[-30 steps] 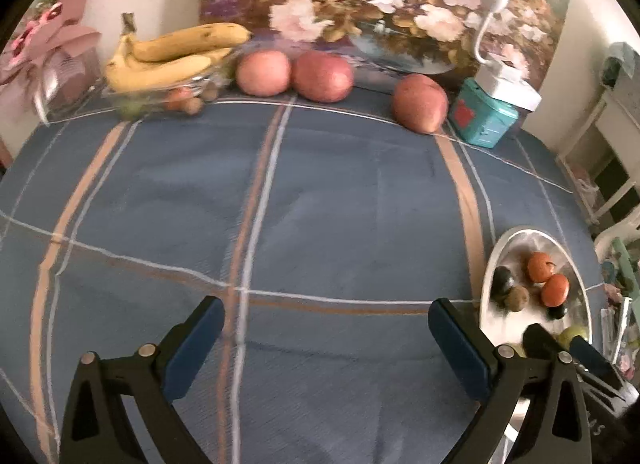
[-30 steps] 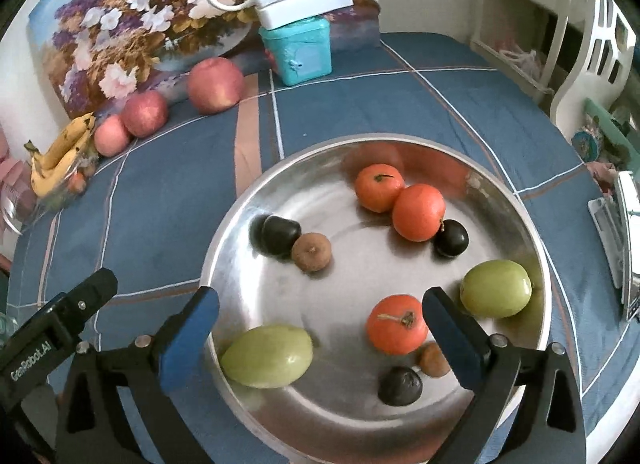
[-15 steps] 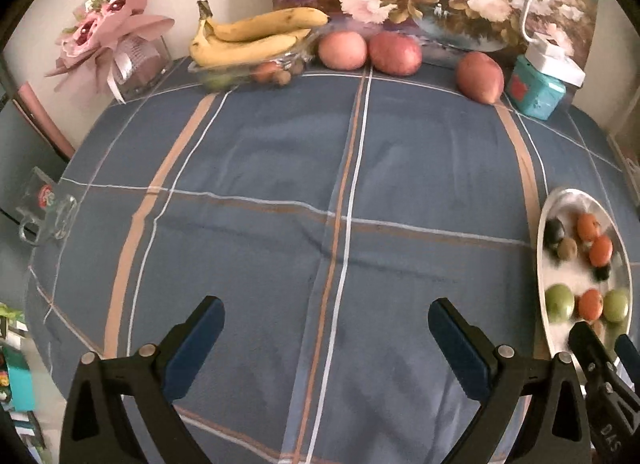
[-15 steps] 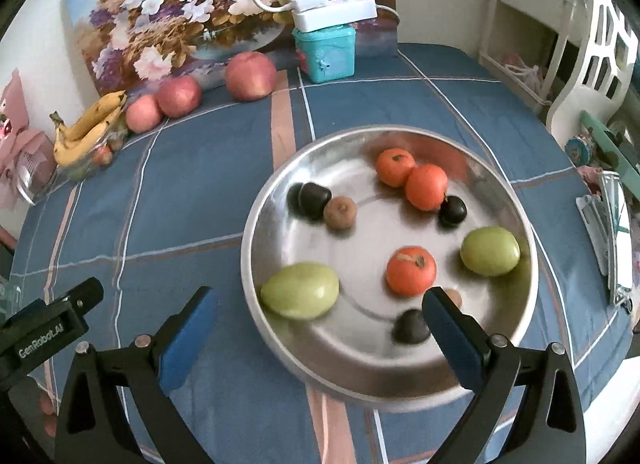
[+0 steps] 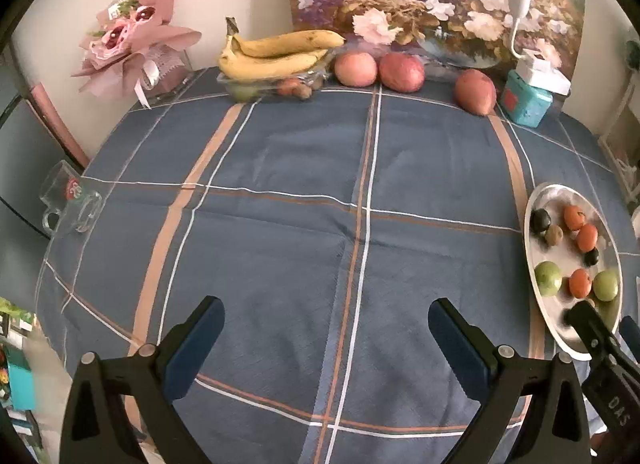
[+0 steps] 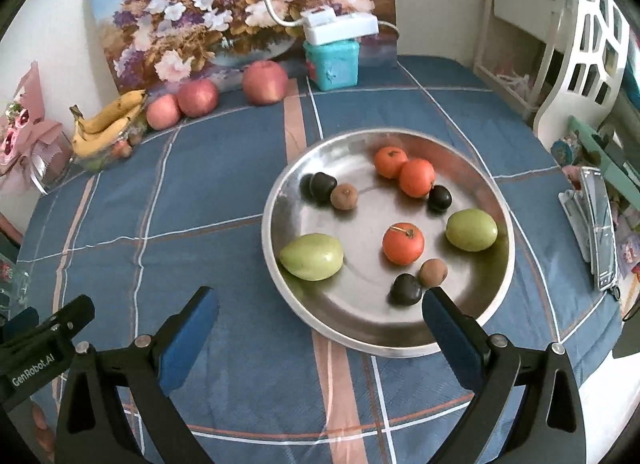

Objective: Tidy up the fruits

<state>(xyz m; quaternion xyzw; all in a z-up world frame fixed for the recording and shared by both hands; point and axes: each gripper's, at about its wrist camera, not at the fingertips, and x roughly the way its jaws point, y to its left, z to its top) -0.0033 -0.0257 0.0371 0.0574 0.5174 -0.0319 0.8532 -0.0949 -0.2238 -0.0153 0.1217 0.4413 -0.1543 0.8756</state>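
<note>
A round metal plate (image 6: 476, 316) sits on the blue checked tablecloth, holding several small fruits: orange ones (image 6: 403, 243), two green ones (image 6: 312, 257) and dark and brown ones (image 6: 405, 289). The plate also shows at the right in the left wrist view (image 5: 535, 220). My right gripper (image 6: 320, 314) is open and empty, held above the plate's near edge. My left gripper (image 5: 326, 326) is open and empty above bare cloth, left of the plate. Three apples (image 5: 401, 72) and bananas (image 5: 276, 54) on a clear tray lie at the table's far edge.
A floral painting (image 5: 432, 0) leans on the wall behind the apples. A teal box (image 5: 524, 102) with a white power strip stands at the back right. A pink bouquet (image 5: 132, 52) is at the back left, a glass mug (image 5: 72, 204) at the left edge. A white chair (image 6: 584, 64) stands right.
Both grippers have pulled back and risen. The left view now takes in the whole table. The plate and its fruits sit farther from the right gripper.
</note>
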